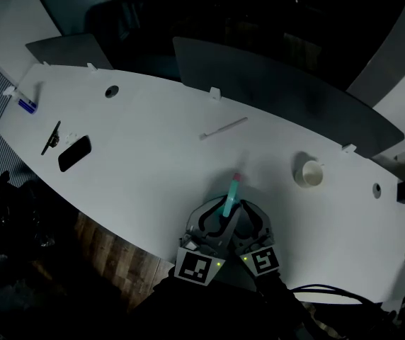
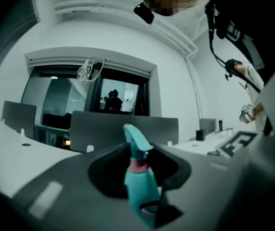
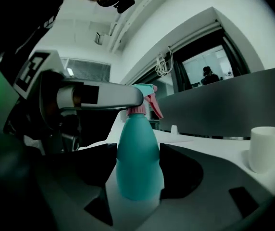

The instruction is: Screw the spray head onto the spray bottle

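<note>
A teal spray bottle (image 1: 229, 205) with a pink collar stands upright near the front edge of the white table (image 1: 146, 154). Both grippers meet around it. My right gripper (image 3: 138, 170) is shut on the bottle's body (image 3: 140, 153), a dark pad against each side. The spray head (image 3: 146, 93) sits on top, teal with a pink trigger. My left gripper (image 2: 140, 186) is shut up at the neck and spray head (image 2: 136, 141), and one of its fingers (image 3: 99, 94) crosses the right gripper view at collar height. In the head view, the left gripper (image 1: 213, 222) and right gripper (image 1: 248, 222) flank the bottle.
A white cup (image 1: 309, 173) stands to the right of the bottle, also visible as the cup (image 3: 265, 148). A thin white stick (image 1: 224, 128) lies farther back. A black flat object (image 1: 73, 153) and a dark tool (image 1: 50, 138) lie far left. Grey dividers (image 1: 280, 91) line the far edge.
</note>
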Demonstrator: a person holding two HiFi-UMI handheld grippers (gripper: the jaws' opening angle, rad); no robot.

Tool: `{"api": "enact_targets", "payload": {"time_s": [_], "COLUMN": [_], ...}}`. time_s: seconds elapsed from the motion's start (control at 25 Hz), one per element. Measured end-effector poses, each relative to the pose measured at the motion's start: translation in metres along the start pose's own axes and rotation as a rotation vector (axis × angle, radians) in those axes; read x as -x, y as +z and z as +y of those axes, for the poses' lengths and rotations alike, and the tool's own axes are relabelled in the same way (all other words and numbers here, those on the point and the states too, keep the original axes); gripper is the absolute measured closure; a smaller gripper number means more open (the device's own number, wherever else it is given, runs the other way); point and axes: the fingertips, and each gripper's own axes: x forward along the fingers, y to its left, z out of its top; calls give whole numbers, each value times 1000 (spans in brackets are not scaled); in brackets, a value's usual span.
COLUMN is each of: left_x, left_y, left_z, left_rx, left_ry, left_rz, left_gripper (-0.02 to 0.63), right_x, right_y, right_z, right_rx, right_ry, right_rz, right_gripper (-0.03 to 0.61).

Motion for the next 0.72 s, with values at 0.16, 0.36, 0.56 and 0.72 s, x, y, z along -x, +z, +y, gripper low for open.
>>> {"api": "enact_targets", "payload": {"time_s": [0.16, 0.36, 0.56, 0.72], "left_x": [5, 3, 5, 1], "left_y": [-1, -1, -6, -5], "left_z": [-4, -7, -8, -9], "left_rx": [0, -110, -130, -118], "left_ry": [-180, -272, -190, -83], "left_rz": [-2, 15, 46, 30], "left_gripper": [497, 494, 495, 495], "right_x": [0, -5, 9, 10], "right_y": [-1, -4, -5, -12], "right_z": [-1, -3, -13, -7], "right_rx": [-24, -69, -61, 53], "right_ry": [406, 816, 408, 63], "right_rz": [45, 137, 117, 104], "right_gripper": [291, 285, 284, 284]}}
